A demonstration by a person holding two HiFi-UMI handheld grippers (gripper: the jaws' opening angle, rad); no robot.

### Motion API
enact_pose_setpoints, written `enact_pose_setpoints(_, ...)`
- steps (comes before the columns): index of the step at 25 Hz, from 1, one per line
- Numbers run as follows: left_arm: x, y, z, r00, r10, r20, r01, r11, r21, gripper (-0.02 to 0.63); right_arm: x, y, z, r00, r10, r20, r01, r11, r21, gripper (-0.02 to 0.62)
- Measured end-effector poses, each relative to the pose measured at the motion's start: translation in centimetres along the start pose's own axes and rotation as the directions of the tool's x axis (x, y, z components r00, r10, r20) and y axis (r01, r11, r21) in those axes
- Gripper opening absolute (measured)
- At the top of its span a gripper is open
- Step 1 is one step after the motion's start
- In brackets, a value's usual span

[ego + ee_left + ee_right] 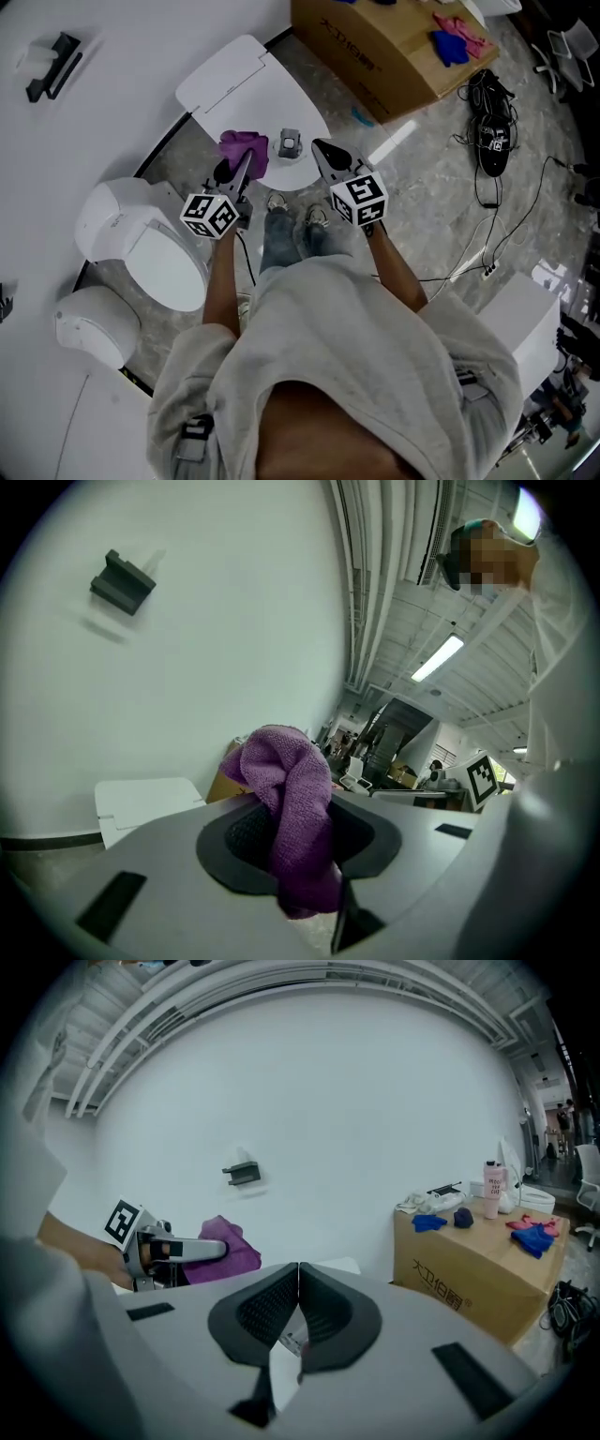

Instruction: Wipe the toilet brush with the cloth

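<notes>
My left gripper (242, 161) is shut on a purple cloth (246, 148), which bunches up above the jaws and hangs down between them (292, 817). The right gripper (321, 150) stands just to its right, jaws shut with the tips touching (298, 1283) and nothing clearly held. In the right gripper view the left gripper (183, 1251) and the cloth (232, 1246) show at the left. A small grey object (290, 142) sits on a white rounded board (246, 89) between the two grippers. I cannot pick out a toilet brush with certainty.
A white toilet (141, 242) stands at the left, with a white domed object (92, 323) nearer me. A cardboard box (380, 47) holding cloths is at the top right. Cables and a black device (492, 141) lie on the floor. A dark bracket (54, 66) hangs on the wall.
</notes>
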State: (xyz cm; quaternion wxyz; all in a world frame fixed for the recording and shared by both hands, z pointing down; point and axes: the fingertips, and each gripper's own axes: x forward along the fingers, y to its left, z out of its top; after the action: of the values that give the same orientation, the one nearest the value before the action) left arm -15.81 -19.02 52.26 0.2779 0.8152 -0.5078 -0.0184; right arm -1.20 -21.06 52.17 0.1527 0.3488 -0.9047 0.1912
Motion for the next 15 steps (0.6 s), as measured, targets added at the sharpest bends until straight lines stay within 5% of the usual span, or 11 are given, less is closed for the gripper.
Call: enact_pose_setpoints(15,4.4,-0.2,-2.6,0.983,-0.177,-0.047,0.172,0.980,-0.105,0.132,4.9,1.9,-3.7,0.996,-0.019,-0.091,0.021,1.000,0.023,0.031)
